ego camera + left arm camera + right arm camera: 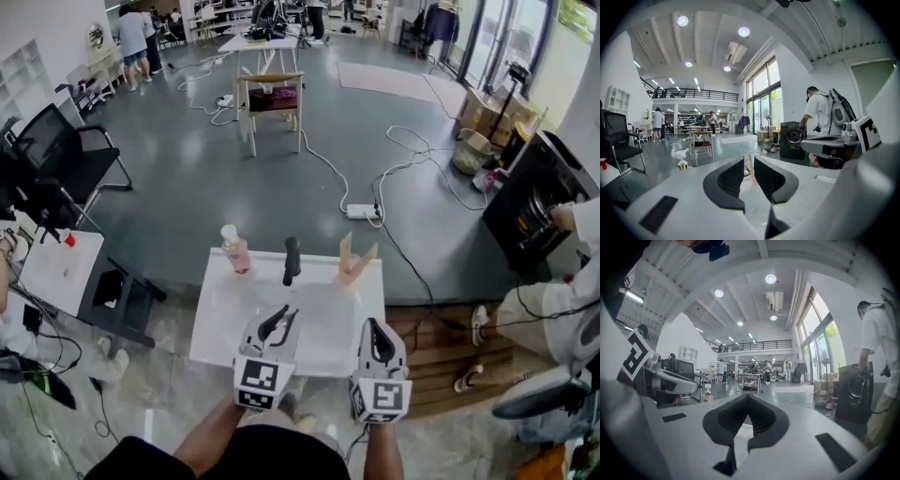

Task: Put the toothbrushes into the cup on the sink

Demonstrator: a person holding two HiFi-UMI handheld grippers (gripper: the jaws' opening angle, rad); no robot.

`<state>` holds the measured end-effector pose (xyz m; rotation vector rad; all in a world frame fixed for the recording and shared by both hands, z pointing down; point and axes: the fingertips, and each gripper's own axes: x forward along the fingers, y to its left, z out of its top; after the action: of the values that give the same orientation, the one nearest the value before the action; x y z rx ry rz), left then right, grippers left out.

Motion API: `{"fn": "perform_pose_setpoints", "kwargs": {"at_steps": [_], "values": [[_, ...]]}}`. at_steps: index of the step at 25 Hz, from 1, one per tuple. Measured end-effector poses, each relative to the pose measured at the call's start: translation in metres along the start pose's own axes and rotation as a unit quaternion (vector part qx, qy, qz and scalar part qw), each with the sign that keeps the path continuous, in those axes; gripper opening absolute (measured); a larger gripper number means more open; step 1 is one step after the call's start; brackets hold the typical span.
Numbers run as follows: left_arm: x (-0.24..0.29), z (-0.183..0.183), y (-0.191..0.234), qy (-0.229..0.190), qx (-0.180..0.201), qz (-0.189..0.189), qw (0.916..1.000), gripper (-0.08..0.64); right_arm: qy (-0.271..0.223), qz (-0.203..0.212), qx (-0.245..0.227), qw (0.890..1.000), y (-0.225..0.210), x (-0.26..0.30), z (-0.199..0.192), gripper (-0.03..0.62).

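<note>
While both forearms reach in from the bottom edge of the head view, the left gripper point(281, 321) and the right gripper point(376, 330) hover side by side over the near half of the white sink point(223, 323), each pointing away from the person and close to level. In its own view the left gripper point(749, 165) has its dark pads standing apart with a clear gap and nothing pressed between them. The right gripper point(749, 398) has its pads brought together at the tips, holding nothing.

The cup point(356, 268) stands at the sink's far edge, toward the right, well ahead of both sets of fingers and touched by neither. Two pale pieces rise from it at an angle — the toothbrushes point(346, 247), as far as can be told at this size. In the left gripper view the cup shows faintly through the gap between the pads.

Along the same far edge stand a black tap point(292, 261) and, further left, a pink pump bottle point(235, 251). Beyond lies a grey-green floor with trailing cables and a power strip point(361, 211), a wooden chair point(272, 98), a black office chair point(58, 155) and — at the right — a dark washing machine point(527, 202) beside a person in white.
</note>
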<state>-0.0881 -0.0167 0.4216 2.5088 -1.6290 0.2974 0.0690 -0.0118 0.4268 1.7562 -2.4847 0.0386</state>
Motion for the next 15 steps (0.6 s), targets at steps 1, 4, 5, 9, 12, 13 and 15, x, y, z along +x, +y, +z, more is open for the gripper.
{"fn": "perform_pose_setpoints", "kwargs": {"at_steps": [1, 4, 5, 9, 12, 13, 15], "values": [[-0.008, -0.001, 0.003, -0.001, 0.000, 0.006, 1.0000, 0.066, -0.002, 0.006, -0.001, 1.000, 0.007, -0.002, 0.000, -0.002], [-0.033, -0.006, 0.011, -0.003, 0.000, 0.022, 0.9998, 0.054, -0.010, 0.019, -0.002, 1.000, 0.027, -0.009, 0.001, -0.002], [-0.040, -0.007, 0.014, -0.003, 0.000, 0.027, 0.9996, 0.051, -0.011, 0.022, -0.002, 1.000, 0.032, -0.012, 0.002, -0.002], [-0.063, -0.007, 0.019, -0.007, -0.001, 0.047, 0.9989, 0.034, -0.010, 0.033, -0.002, 0.999, 0.046, -0.019, 0.002, -0.002], [-0.076, -0.006, 0.021, -0.010, -0.001, 0.057, 0.9983, 0.025, -0.011, 0.040, -0.003, 0.999, 0.054, -0.024, 0.005, -0.002], [-0.079, -0.006, 0.022, -0.010, -0.002, 0.059, 0.9982, 0.020, -0.013, 0.043, -0.003, 0.999, 0.057, -0.025, 0.007, -0.002], [-0.082, -0.007, 0.022, -0.010, -0.003, 0.062, 0.9980, 0.015, -0.015, 0.046, -0.003, 0.999, 0.059, -0.026, 0.007, -0.002]]}}
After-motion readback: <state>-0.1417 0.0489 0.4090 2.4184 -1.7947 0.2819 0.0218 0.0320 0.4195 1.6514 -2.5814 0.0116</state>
